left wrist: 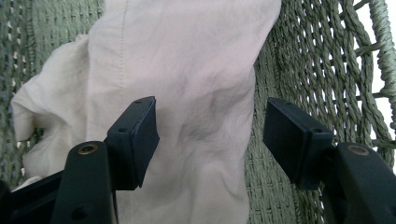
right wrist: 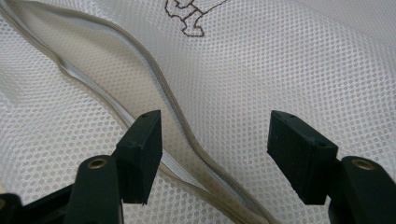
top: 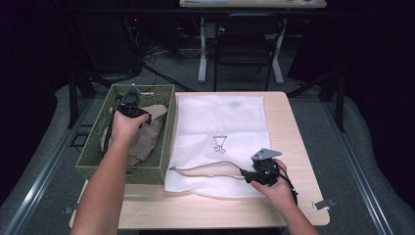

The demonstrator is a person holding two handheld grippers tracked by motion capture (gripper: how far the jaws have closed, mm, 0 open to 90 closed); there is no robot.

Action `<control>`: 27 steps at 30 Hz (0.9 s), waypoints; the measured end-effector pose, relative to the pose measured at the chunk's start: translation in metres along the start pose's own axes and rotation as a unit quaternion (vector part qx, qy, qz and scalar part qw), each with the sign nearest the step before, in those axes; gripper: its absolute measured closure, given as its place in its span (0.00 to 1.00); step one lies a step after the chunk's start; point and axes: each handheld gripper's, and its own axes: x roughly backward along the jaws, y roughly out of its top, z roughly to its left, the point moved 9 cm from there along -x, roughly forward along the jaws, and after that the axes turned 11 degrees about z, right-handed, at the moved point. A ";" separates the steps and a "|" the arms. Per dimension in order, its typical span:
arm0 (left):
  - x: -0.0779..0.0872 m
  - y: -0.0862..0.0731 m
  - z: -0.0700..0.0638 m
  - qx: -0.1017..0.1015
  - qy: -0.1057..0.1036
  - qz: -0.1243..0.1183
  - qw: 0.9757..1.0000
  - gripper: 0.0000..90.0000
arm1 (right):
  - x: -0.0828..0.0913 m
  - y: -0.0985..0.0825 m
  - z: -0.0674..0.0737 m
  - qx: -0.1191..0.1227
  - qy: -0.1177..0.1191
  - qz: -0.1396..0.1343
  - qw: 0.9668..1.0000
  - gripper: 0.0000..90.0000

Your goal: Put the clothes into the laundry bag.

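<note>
A beige cloth (top: 147,137) lies crumpled in a green woven basket (top: 122,171) at the table's left. My left gripper (top: 128,105) is down inside the basket at its far end. In the left gripper view its jaws stand open (left wrist: 210,126) with the cloth (left wrist: 187,70) spread between and beyond them, the pads not pressing it, and the basket wall (left wrist: 303,60) behind. A white mesh bag (top: 220,122) lies flat mid-table, its zipper mouth (top: 205,169) gaping near the front. My right gripper (top: 247,172) is open (right wrist: 215,140) over that zipper (right wrist: 154,84) on the mesh (right wrist: 303,70).
The wooden table (top: 293,127) has bare strips right of the bag and along the front edge. A small brown print (top: 219,144) marks the bag's middle. A metal clip (top: 324,203) sits at the front right corner. A dark chair (top: 247,39) stands beyond the table.
</note>
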 end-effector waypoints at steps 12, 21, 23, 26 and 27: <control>-0.013 0.002 0.001 0.001 0.015 0.015 1.000 0.39 | -0.001 0.000 0.000 0.001 0.000 0.000 1.000 0.39; -0.019 0.002 0.005 0.009 0.035 0.024 0.999 0.34 | -0.001 0.001 0.001 0.003 0.000 0.000 1.000 0.39; -0.020 0.002 0.006 0.009 0.038 0.027 0.999 0.33 | -0.001 0.001 0.001 0.002 0.001 -0.001 1.000 0.39; -0.022 0.001 0.008 0.013 0.047 0.033 0.998 0.31 | -0.001 0.001 0.001 0.001 0.001 -0.001 1.000 0.39; -0.023 0.001 0.010 0.014 0.052 0.036 0.998 0.31 | -0.001 0.001 0.001 0.001 0.001 -0.001 1.000 0.38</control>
